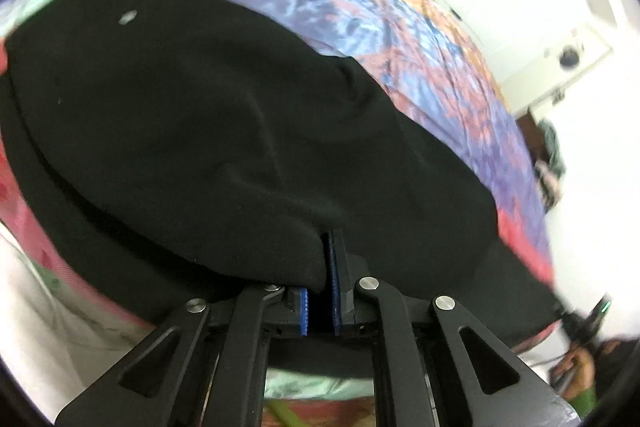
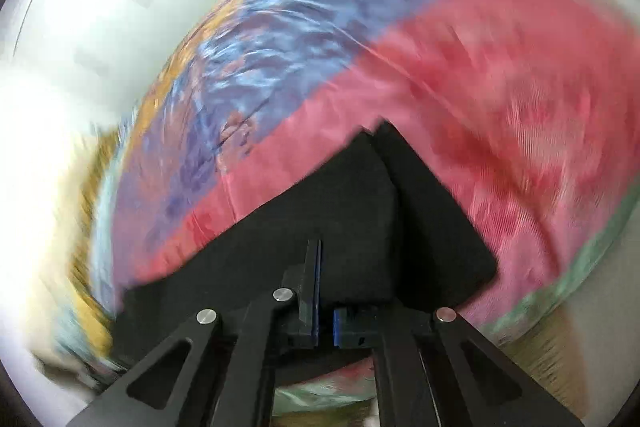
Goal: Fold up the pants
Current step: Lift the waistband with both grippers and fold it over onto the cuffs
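- Left gripper (image 1: 326, 259): my jaws are together, clamped on a fold of the black pants (image 1: 224, 115). Cloth bulges over the left finger and hides it; the blue pad of the other shows right beside the fold.
- Right gripper (image 2: 320, 267): jaws together too, w/ black cloth all round the tips. Looks like I've got an edge pinched, but the pic is blurred, so how deep the bite goes I can't say.
- Pants lie spread on the bedspread (image 1: 420, 39), which is my landmark. From the left wrist they cover most of it nearer me; from the right wrist a squared corner (image 2: 476, 267) rests on its pink part.
- A person's hand (image 1: 576, 367) shows off the bedspread's right edge, low in the left view.
- Risk, my guess: the left grip is on a bunched fold, not a clean hem, so a lift may drag up extra layers and leave a lumpy fold.
- Risk 2: if the right bite is shallow, cloth slips out mid-carry and the halves land askew.
- Risk 3: pulling the hands unevenly could skew the pants or drag the bedspread w/ them.
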{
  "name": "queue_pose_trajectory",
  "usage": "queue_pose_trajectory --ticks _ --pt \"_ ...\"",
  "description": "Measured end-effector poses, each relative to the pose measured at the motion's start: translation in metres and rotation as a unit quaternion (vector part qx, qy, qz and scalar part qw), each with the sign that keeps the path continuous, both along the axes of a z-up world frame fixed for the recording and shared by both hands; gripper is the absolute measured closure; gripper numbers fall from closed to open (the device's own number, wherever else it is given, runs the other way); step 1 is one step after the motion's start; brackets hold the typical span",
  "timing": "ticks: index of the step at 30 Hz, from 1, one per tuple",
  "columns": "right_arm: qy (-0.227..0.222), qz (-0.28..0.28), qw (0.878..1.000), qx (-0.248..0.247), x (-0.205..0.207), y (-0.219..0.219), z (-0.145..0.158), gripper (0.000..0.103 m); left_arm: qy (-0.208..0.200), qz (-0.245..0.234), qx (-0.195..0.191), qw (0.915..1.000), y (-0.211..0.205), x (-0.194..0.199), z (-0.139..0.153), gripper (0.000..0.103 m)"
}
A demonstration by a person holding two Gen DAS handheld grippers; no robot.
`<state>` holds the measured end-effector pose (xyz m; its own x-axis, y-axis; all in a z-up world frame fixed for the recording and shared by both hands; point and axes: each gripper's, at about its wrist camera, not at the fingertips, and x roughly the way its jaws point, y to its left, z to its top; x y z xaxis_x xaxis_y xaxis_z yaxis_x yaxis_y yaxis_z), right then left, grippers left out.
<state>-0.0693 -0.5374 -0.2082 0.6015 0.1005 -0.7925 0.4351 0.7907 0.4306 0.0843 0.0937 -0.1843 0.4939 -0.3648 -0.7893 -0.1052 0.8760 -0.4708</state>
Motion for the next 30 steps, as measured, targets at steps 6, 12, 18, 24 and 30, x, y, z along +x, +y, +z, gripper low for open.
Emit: queue_pose_trajectory --ticks 6,12,18,24,30 --pt "0.095 0.0 0.994 -0.048 0.004 -0.007 -0.031 0.098 0.02 -0.021 0.022 0.9993 -0.01 -0.003 -0.007 0.097" --pt "0.098 -0.003 0.994 -0.043 0.002 -0.011 -0.032 0.098 0.03 -0.021 0.022 0.9991 -0.008 -0.005 -0.011 0.097" --pt "0.104 0.001 0.993 -0.059 0.011 -0.004 -0.037 0.098 0.03 -0.023 0.045 0.9983 -0.014 -0.007 -0.006 0.098" --pt "0.111 0.003 0.991 -0.068 0.016 -0.001 -0.038 0.098 0.03 -0.021 0.056 0.9978 -0.015 -0.008 -0.009 0.098" --pt "0.114 0.008 0.99 -0.087 0.02 0.005 -0.036 0.097 0.029 -0.028 0.071 0.9967 -0.044 0.006 -0.009 0.098"
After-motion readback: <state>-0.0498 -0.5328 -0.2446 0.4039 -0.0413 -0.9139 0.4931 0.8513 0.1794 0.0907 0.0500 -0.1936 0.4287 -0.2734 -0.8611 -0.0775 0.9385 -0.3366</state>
